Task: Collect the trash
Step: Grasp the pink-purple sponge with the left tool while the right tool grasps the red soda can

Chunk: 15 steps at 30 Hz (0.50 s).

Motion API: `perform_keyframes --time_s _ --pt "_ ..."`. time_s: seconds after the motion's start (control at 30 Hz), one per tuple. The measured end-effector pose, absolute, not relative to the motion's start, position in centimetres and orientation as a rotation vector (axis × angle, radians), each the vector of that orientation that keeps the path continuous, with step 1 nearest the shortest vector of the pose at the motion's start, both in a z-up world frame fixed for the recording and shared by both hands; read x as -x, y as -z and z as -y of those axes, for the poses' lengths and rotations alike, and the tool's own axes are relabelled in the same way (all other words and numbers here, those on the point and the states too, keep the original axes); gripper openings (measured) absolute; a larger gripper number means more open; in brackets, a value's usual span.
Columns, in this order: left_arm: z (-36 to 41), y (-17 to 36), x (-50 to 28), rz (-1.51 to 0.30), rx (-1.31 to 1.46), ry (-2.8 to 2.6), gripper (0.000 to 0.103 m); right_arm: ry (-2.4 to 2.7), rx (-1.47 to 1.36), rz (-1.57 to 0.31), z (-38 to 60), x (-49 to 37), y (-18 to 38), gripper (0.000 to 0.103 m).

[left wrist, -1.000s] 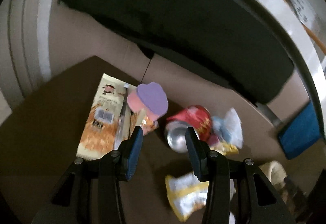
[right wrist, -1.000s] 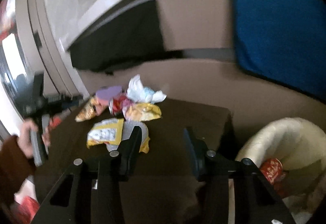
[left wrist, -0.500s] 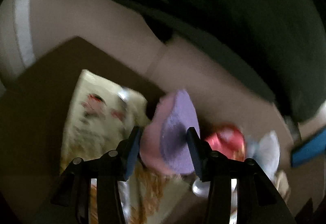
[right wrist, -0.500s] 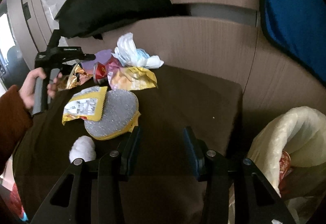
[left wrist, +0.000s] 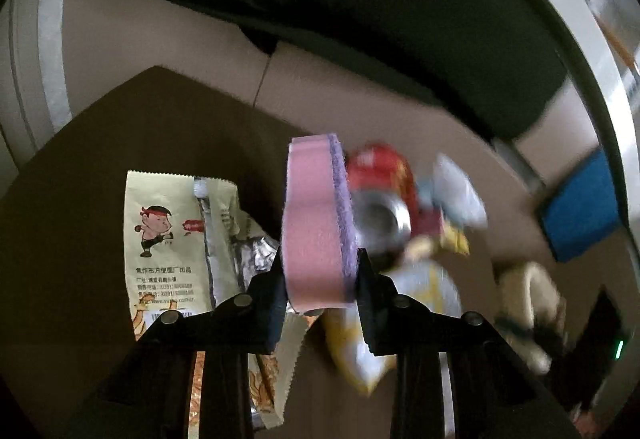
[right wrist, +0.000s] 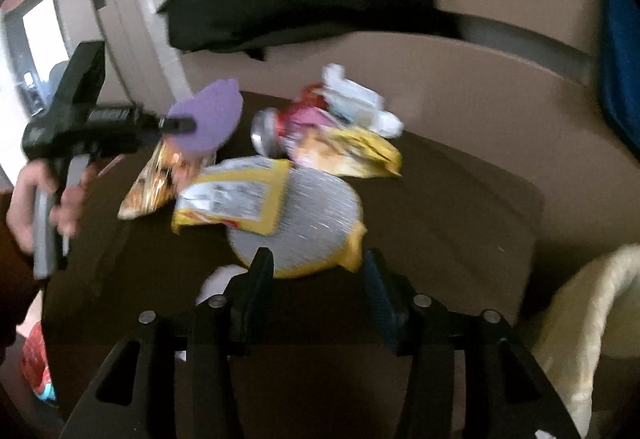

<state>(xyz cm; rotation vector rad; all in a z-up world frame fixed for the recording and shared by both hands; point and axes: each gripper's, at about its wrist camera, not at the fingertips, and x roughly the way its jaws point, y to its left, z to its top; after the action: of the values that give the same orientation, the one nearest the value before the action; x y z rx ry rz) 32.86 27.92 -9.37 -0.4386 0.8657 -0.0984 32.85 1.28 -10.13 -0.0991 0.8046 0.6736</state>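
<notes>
Dark brown table (right wrist: 460,199) strewn with trash; cream bin bag (right wrist: 592,319) off its right edge. Round silver-and-yellow scouring pad (right wrist: 304,223) flat on the table, straight ahead of the right gripper (right wrist: 316,279) and nearer to it than to the left; no clear long axis, near rim roughly level with the fingertips. Right jaws spread, just been widening, nothing between. Left gripper (left wrist: 320,279), jaws just been closing, pinching the pink-and-purple sponge (left wrist: 316,223) on edge, lifted above the wrappers.
</notes>
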Motion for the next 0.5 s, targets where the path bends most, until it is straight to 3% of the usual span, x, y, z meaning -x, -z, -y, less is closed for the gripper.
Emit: perform_keyframes --time_s 0.13,0.27,0.5 --pt "-28.6 8.9 -28.4 -0.853 0.447 0.107 0.031 -0.705 0.108 -0.771 -3.6 -34.0 8.5 0.047" --pt "-29.7 7.3 -24.4 -0.718 0.461 0.029 0.031 -0.7 0.06 -0.746 -6.4 -35.6 7.0 0.051" --pt "-31.0 6.9 -22.5 -0.62 0.536 0.108 0.031 -0.585 0.042 -0.743 -12.6 -41.0 6.4 0.052"
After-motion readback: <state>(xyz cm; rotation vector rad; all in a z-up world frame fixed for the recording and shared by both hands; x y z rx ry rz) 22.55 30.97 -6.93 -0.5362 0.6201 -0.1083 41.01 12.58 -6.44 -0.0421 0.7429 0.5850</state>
